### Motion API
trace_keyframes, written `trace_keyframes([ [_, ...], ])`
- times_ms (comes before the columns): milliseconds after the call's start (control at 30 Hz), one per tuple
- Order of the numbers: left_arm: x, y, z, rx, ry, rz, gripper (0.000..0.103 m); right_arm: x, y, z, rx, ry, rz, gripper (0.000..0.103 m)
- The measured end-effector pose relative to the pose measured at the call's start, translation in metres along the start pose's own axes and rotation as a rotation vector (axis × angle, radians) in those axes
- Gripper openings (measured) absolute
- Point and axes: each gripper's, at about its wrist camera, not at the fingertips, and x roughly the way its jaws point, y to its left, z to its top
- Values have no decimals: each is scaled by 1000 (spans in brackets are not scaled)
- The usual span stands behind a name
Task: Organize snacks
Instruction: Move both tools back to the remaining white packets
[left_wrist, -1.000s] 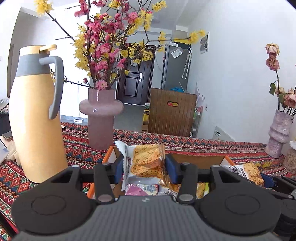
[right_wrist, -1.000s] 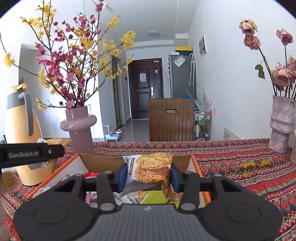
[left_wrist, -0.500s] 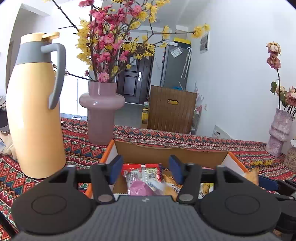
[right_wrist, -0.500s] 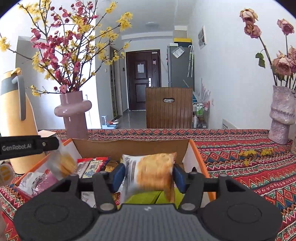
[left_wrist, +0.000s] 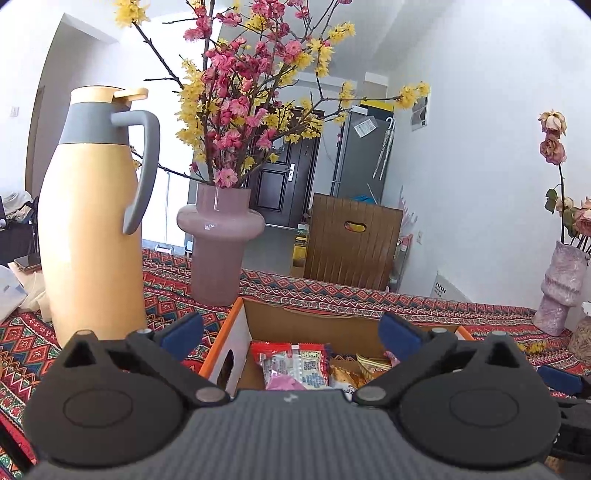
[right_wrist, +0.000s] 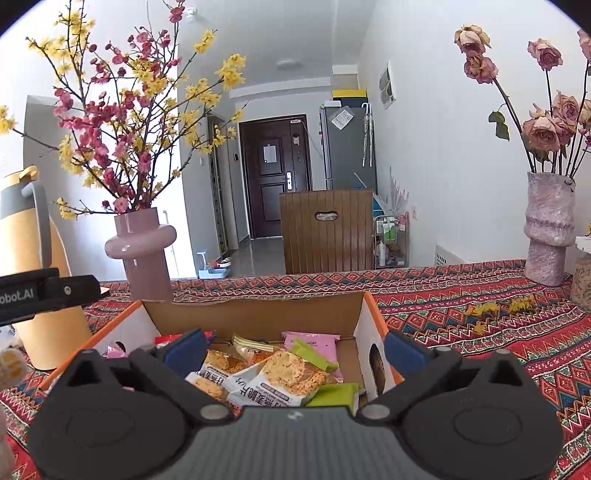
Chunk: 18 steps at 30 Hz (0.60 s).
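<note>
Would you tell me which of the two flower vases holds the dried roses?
The rough, mottled vase at far right; the smooth pink vase holds blossom branches.

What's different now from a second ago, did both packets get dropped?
Yes. The left gripper and right gripper each held a biscuit packet a second ago; both have let go, jaws opening with nothing between them. The packets now lie in the cardboard box, one visible at. Thermos and pink vase unchanged.
</note>
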Motion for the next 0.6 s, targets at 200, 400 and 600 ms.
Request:
trace_keyframes([
  [200, -8, -2, 10, -7, 5, 14, 103, -7, -2, 4, 7, -13, 1, 103],
  [400, -28, -2, 16, 3, 2, 9, 103, -24, 0, 9, 1, -31, 8, 103],
  [600, -46, 5, 14, 8, 17, 7, 103, -45, 1, 8, -3, -23, 18, 103],
])
